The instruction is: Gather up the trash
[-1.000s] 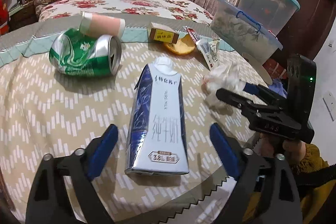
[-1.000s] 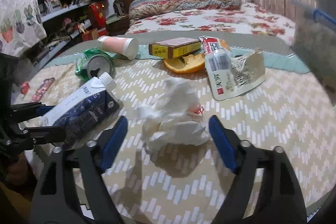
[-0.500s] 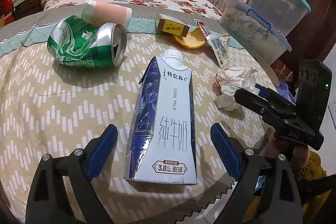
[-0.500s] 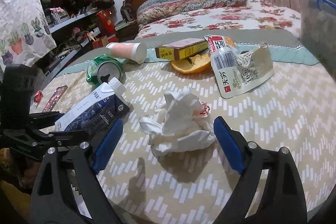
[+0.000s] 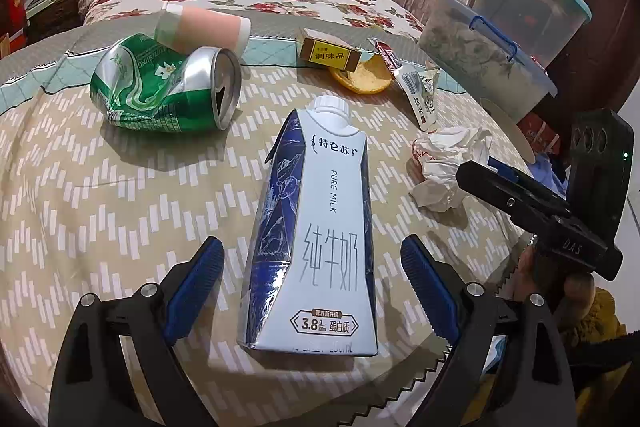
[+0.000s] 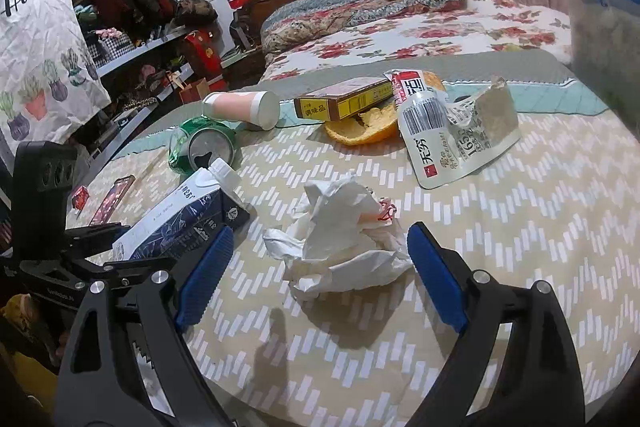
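My right hand-held gripper (image 6: 316,267) has just been opening — jaws wide, holding nothing, crumpled tissue (image 6: 340,239) lying between them on the table (image 6: 520,247); grasp pending. My left hand-held gripper (image 5: 312,287), open and empty, straddles the milk carton (image 5: 316,235).

Your left gripper (image 5: 312,279) hangs wide open over a blue-and-white milk carton (image 5: 316,227) lying flat on the chevron-patterned tablecloth (image 5: 80,195), one blue pad on each side, neither touching. A crushed green can (image 5: 160,91) lies up left. Crumpled white paper (image 5: 448,167) sits to the right, with your right gripper (image 5: 500,183) reaching toward it.
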`<act>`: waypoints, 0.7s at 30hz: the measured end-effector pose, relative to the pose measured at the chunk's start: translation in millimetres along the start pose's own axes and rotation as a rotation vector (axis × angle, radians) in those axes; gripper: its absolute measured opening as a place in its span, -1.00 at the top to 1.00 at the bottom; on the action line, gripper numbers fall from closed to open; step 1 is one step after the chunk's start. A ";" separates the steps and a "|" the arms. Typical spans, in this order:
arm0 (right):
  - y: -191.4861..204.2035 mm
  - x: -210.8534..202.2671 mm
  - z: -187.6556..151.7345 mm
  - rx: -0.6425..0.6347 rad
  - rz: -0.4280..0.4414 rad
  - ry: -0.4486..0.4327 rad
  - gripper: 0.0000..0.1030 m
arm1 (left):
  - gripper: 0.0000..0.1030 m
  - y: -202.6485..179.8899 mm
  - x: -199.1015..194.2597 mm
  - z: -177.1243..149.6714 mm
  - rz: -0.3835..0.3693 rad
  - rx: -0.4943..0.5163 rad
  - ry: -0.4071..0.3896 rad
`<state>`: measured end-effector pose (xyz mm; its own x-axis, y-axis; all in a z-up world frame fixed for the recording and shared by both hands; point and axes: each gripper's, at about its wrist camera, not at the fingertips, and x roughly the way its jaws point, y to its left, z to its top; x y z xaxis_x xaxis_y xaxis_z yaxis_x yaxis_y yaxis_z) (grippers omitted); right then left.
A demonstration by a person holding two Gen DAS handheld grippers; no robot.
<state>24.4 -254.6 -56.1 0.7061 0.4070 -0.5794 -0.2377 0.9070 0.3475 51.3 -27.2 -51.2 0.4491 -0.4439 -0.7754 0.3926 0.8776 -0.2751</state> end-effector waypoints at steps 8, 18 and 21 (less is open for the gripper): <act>-1.7 0.3 0.0 0.007 0.002 -0.001 -0.71 | -0.67 0.1 0.1 0.1 0.001 0.000 0.000; -1.9 0.2 -0.1 0.009 0.002 -0.002 -0.71 | -0.63 1.2 -0.3 0.2 0.003 -0.002 0.000; -2.0 0.1 -0.2 0.008 0.002 -0.002 -0.71 | -0.61 1.4 -0.6 0.5 0.005 -0.002 -0.001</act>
<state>24.8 -256.4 -57.0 0.7069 0.4087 -0.5773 -0.2338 0.9053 0.3547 52.0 -25.8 -50.8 0.4522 -0.4395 -0.7761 0.3883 0.8804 -0.2723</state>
